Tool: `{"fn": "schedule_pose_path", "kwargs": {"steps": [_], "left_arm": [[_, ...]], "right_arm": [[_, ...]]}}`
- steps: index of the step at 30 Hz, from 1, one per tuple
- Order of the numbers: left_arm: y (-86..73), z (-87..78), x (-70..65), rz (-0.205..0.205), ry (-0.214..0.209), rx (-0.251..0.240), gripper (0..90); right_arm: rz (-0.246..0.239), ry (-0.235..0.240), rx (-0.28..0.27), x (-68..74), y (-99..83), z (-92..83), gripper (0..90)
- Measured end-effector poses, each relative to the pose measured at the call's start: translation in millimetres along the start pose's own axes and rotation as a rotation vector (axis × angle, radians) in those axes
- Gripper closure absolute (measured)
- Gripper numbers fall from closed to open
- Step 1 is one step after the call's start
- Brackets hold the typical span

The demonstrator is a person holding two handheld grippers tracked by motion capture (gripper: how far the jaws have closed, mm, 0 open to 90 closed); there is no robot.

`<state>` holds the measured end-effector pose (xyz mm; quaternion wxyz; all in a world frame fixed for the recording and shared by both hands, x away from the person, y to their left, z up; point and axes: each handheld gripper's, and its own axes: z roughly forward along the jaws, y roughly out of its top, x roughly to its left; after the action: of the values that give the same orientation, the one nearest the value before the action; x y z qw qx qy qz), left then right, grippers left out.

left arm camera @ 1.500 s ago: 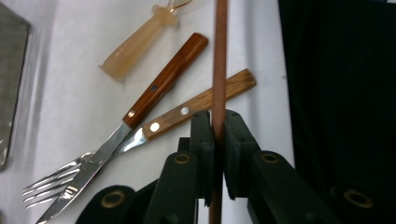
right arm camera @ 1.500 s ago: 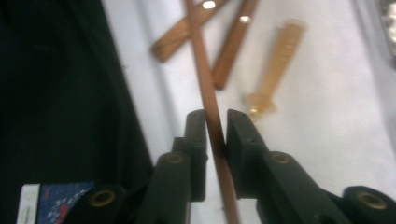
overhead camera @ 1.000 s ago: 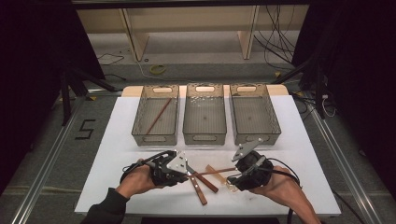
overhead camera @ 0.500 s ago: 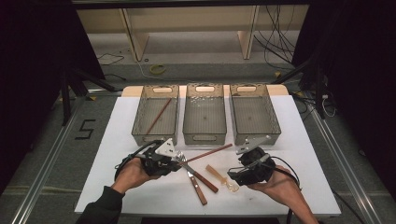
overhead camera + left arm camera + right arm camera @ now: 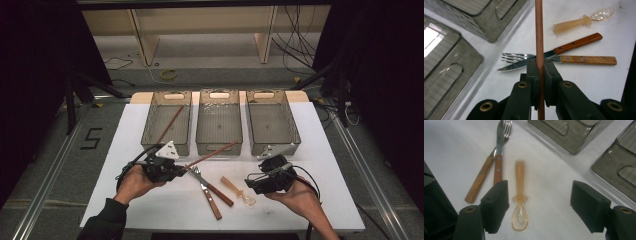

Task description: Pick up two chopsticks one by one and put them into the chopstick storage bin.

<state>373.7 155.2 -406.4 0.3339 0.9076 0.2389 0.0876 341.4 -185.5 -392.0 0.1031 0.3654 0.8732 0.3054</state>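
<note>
While left tool (image 5: 539, 72) pinches chopstick (image 5: 539, 30), fork (image 5: 516, 57) and knife (image 5: 549, 53) lie crossed behind; right tool (image 5: 539, 205) spread above spoon (image 5: 519, 197); chopstick's lower end cut off.

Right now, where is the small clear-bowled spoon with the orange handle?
The spoon lies flat on the white table, right of the crossed knife and fork in the high view, just ahead of the open right gripper.
</note>
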Motion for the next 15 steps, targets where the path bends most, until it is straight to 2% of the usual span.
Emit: {"fn": "schedule_pose_path", "kwargs": {"steps": [7, 15], "left_arm": [[-4.2, -10.0, 10.0, -0.041, 0.027, -0.037, 84.4], [-11.1, -13.6, 20.8, -0.089, 0.038, -0.055, 84.4]], "right_arm": [[0.023, -0.003, -0.028, -3.6, -1.8, 4.2, 30.0], [0.037, 0.001, -0.02, -4.5, -2.9, 8.8, 27.7]]}}
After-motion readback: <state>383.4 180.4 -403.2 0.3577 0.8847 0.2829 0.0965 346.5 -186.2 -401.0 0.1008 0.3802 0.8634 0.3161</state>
